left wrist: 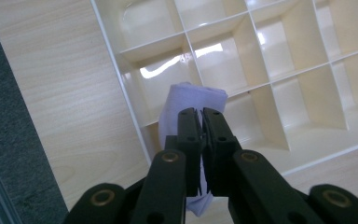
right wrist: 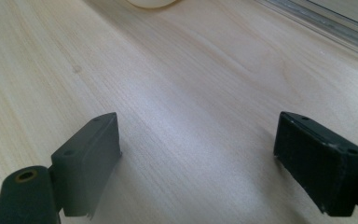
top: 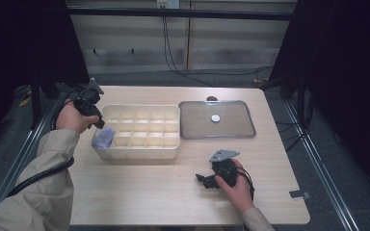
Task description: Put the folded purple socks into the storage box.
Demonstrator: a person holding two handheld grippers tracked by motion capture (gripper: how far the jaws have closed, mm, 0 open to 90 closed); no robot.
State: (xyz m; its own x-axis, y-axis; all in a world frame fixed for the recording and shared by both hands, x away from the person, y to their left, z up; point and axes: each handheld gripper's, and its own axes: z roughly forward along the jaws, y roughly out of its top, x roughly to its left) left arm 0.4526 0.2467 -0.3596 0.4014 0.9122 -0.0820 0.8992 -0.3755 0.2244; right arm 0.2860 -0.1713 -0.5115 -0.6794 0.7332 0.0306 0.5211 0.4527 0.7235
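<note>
A cream box (top: 139, 153) divided into several small cells stands at the table's left centre. My left gripper (top: 99, 124) hangs over its near-left corner, shut on a pale lilac folded cloth (top: 103, 137). In the left gripper view the jaws (left wrist: 201, 112) meet tightly on the cloth (left wrist: 191, 98), which sticks out beyond the tips over a cell by the box's wall (left wrist: 121, 79). My right gripper (top: 203, 180) rests low at the table's front centre, pointing left. Its jaws (right wrist: 198, 140) stand wide open over bare wood, nothing between them.
A shallow grey metal tray (top: 250, 120) lies right of the box with a small white disc (top: 215, 118) in its middle. The wooden table (top: 139, 192) has free room in front. Dark curtains flank both sides; cables run on the floor behind.
</note>
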